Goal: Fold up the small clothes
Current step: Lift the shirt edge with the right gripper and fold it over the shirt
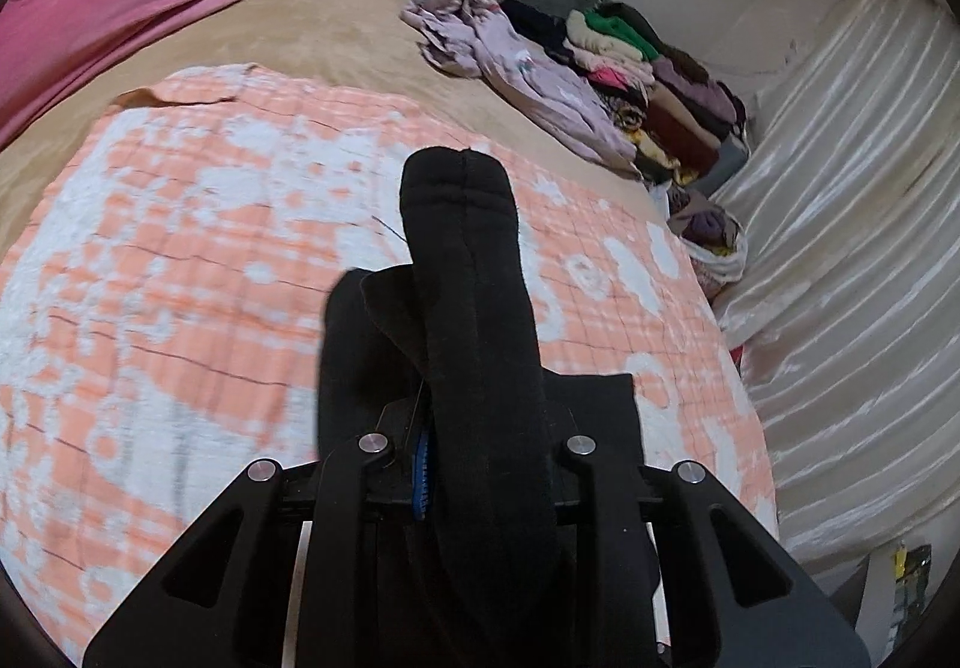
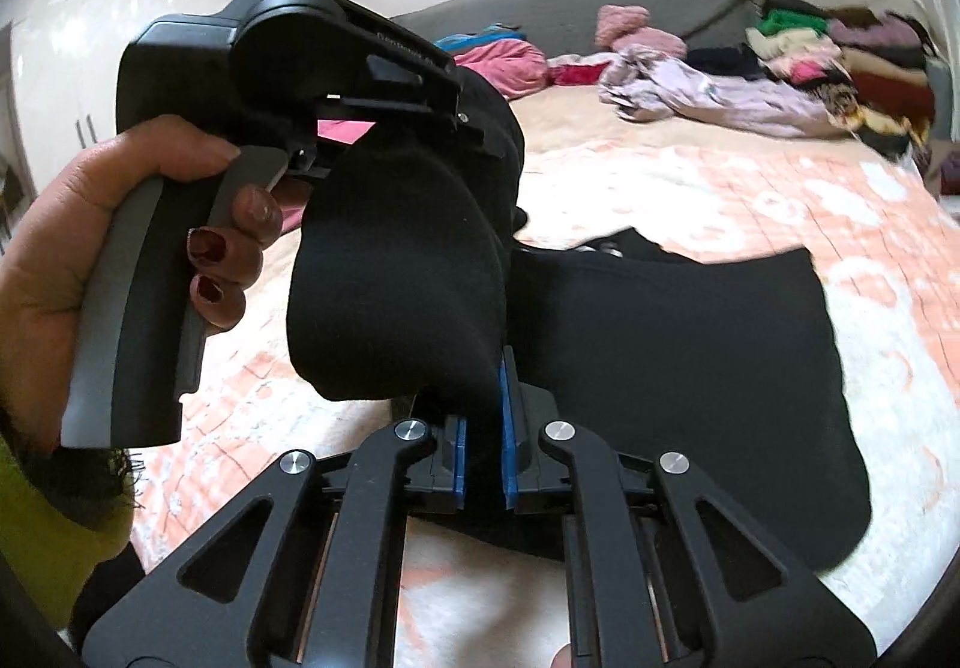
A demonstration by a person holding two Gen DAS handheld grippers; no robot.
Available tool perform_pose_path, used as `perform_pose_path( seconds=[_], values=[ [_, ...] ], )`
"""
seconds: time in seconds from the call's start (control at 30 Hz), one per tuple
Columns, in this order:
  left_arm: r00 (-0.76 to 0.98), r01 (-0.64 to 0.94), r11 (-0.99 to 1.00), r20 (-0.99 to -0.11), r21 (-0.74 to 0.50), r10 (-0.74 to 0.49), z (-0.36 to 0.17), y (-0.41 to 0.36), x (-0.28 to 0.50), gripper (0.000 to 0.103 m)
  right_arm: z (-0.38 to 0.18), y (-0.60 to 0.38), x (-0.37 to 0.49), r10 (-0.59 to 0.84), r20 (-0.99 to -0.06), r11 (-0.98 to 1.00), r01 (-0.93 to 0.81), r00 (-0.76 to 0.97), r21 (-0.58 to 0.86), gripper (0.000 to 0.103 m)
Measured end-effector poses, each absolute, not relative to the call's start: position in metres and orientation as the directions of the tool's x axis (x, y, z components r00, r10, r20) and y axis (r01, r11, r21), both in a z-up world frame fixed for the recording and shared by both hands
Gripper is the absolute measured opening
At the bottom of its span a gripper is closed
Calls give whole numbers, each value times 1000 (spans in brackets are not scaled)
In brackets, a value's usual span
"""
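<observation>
We judge the fold to be in its middle: the black sock is lifted off the bed and doubled over in the air, not yet laid down as a finished bundle. A second black garment lies flat on the orange-and-white blanket, and we cannot tell whether it is already folded. Against the wall at the far side of the bed sits a stack of folded clothes, with a crumpled lilac garment beside it that looks unfolded, so more work seems left.

Our left claw is pinching the sock, which stands up out of its nearly closed jaws and stretches away over the blanket. Our right claw is pressed together on the other part of the same sock, the cloth caught between its blue pads. In the right wrist view the sock hangs in a loop from one claw to the other, above the blanket and touching nothing else. Our left hand grips the handle just beside it.
</observation>
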State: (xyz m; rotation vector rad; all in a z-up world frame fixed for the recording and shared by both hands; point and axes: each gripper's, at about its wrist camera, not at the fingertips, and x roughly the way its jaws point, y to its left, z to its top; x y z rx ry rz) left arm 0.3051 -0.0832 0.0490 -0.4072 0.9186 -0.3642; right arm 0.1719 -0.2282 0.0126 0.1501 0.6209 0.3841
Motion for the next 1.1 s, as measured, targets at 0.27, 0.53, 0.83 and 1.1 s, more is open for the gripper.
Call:
perform_pose_path(
  seconds=[0.27, 0.53, 0.83, 1.1],
  values=[
    [495, 185, 886, -738, -426, -458, 40, -155, 313, 21, 5, -273, 170, 389, -565, 917, -247, 728, 313, 4],
    [439, 199, 913, -801, -355, -407, 13, -205, 323, 24, -12, -303, 172, 427, -582, 888, -200, 692, 414, 4],
    [428, 223, 920, -815, -324, -390, 3, -226, 321, 26, -19, -314, 168, 435, -595, 879, -174, 676, 445, 5],
    [381, 298, 864, -779, -406, -498, 2, -241, 320, 76, -32, -329, 163, 413, -621, 882, -120, 666, 457, 10]
  ],
)
